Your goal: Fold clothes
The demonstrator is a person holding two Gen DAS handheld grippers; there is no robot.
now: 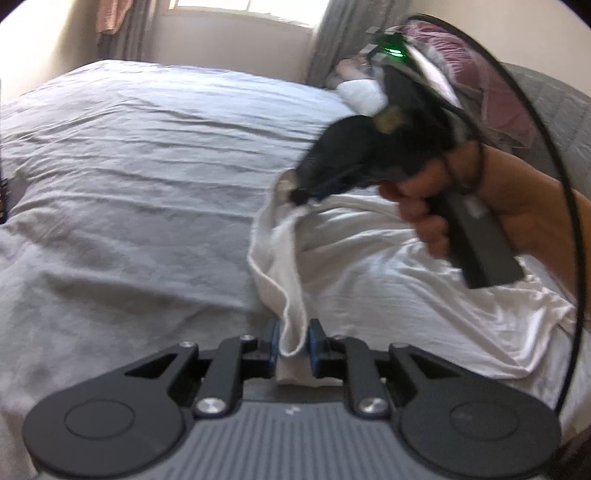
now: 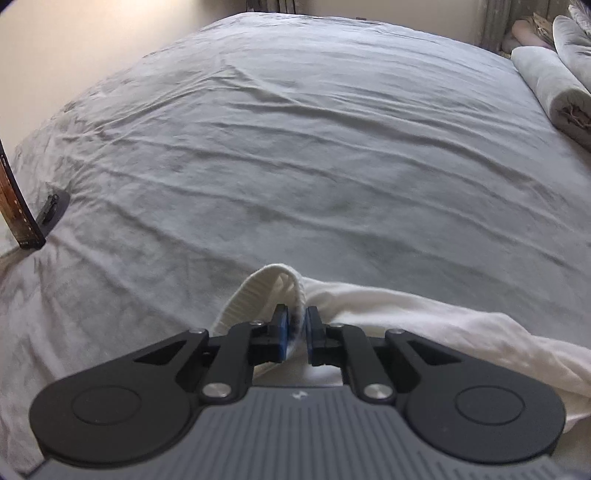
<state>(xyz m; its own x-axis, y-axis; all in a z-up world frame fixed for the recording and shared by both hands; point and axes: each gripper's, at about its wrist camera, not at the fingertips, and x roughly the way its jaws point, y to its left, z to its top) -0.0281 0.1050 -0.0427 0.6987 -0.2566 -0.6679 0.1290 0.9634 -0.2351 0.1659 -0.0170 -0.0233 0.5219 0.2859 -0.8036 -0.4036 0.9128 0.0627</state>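
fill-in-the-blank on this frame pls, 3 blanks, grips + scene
1. The left gripper is shut on a ____ garment.
2. The right gripper pinches the garment's ribbed ____.
3. The garment lies on a bed covered by a ____ sheet.

Missing words: white; edge; grey

A home bedroom: wide bed [image 2: 295, 147], curtained window [image 1: 243, 9]

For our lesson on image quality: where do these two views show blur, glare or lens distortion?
Left wrist view: the right gripper and hand are motion-blurred, the window glares white. Right wrist view: sharper, but the fisheye bulges the bed into a dome.
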